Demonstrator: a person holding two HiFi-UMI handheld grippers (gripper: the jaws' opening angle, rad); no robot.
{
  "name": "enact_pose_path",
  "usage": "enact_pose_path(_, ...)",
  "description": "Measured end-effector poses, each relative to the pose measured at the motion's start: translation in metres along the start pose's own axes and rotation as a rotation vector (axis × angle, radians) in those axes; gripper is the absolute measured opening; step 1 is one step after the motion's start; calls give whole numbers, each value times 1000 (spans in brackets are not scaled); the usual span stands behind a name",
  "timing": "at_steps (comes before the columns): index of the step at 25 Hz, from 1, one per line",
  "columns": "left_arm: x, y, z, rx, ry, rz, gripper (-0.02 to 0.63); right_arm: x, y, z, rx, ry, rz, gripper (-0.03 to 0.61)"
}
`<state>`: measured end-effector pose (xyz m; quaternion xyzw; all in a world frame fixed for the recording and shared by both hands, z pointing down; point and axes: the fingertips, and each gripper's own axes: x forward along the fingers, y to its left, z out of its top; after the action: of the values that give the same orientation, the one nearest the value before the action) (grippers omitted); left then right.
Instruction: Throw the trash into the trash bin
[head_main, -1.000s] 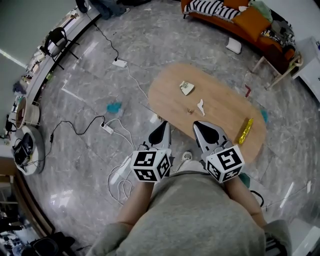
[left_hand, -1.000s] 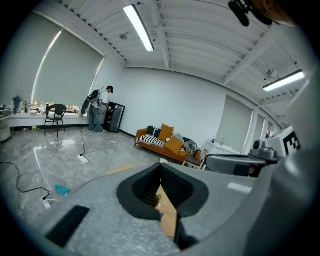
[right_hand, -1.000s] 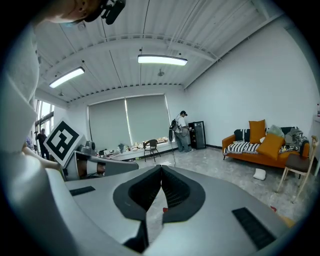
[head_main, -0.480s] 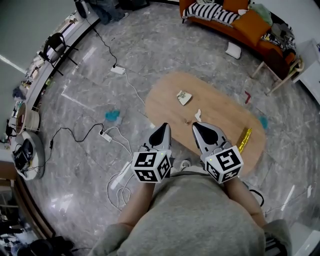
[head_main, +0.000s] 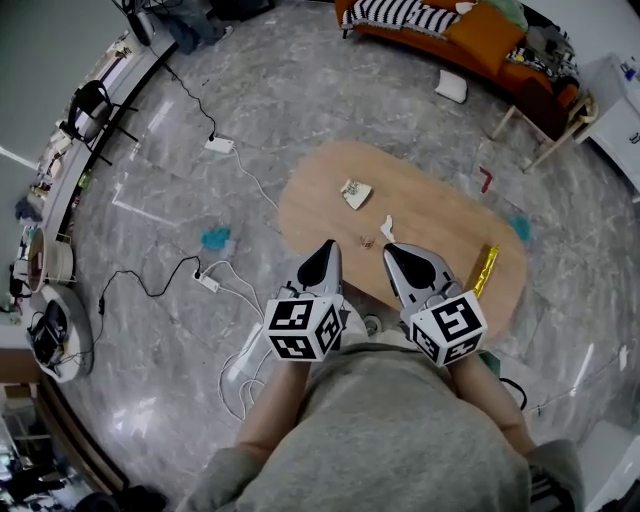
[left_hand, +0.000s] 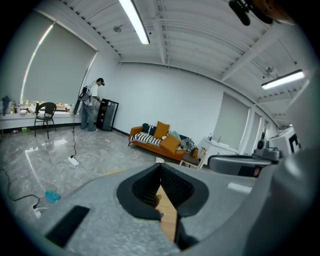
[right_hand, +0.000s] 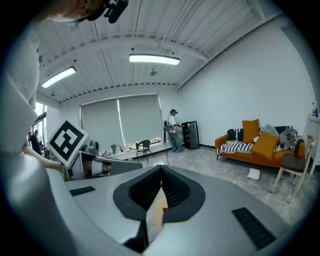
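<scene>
On the floor at the far left lies a teal scrap (head_main: 215, 238), well apart from the surface (head_main: 440, 215); it can wait. The left gripper (head_main: 324, 250) hangs over the near edge of the surface with its jaws pressed together and nothing between them, so it needs to spread them before coming down on anything. The crumpled paper (head_main: 355, 192) lies farther in on the wood, roughly along this gripper's line. A small brown bit (head_main: 366, 241) and a white scrap (head_main: 386, 229) lie closer, just ahead of the two tips. The right gripper (head_main: 395, 253) is likewise closed and empty, just short of the white scrap, and looks best placed to take it: open wide, come down steeply so one jaw slides under the thin edge, then close gently. The yellow wrapper (head_main: 486, 270) sits near the right rim and is long, so a pinch across its middle should keep it from swinging. No trash bin shows in any view, so it is worth finding one before lifting a piece.
</scene>
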<state>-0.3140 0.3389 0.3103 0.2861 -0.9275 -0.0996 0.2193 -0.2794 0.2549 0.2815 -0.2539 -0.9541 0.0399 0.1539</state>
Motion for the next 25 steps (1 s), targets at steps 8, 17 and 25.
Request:
enact_pose_path(8,36,15,5,21,56,-67,11,21,-26,3,35,8,-95,9)
enact_pose_path(17,86,46,16,67,135,-161,11,61,-49,15,75,15,-208,9)
enact_pose_path(25,128,69,26,91,182,-240,11,97,-62,20,95,34,-285,9)
